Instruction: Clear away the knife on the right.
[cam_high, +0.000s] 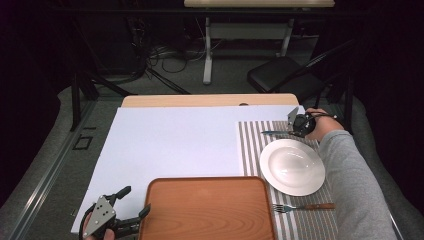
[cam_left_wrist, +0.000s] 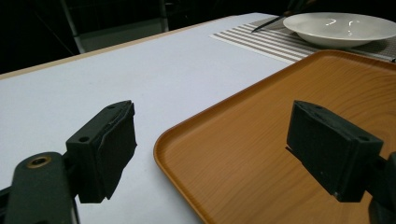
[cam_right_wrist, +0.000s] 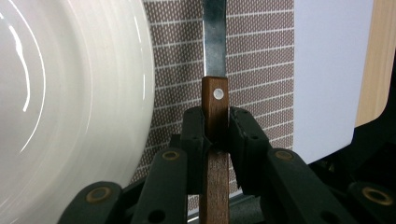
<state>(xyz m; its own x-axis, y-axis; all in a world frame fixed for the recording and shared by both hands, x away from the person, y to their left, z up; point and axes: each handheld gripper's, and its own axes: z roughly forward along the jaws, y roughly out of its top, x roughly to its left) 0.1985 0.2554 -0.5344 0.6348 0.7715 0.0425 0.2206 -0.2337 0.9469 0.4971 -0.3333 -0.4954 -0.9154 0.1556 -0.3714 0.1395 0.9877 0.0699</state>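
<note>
My right gripper (cam_high: 298, 130) is at the far right of the table, beyond the white plate (cam_high: 292, 166). It is shut on the wooden handle of a knife (cam_high: 274, 132). In the right gripper view the two black pads (cam_right_wrist: 243, 135) clamp the knife handle (cam_right_wrist: 215, 100), and its steel blade points away over the striped placemat (cam_right_wrist: 261, 56) beside the plate's rim (cam_right_wrist: 70, 93). Whether the knife touches the mat I cannot tell. My left gripper (cam_high: 136, 200) is open with nothing in it at the near left, by the left corner of the wooden tray (cam_high: 207, 210). Its jaws (cam_left_wrist: 212, 149) stand wide on either side of the tray's rim (cam_left_wrist: 187, 126).
A fork (cam_high: 302, 206) with a wooden handle lies on the placemat (cam_high: 252, 145) in front of the plate. A white sheet (cam_high: 175, 145) covers most of the table. A folding chair (cam_high: 280, 75) and a table's legs stand behind the far edge.
</note>
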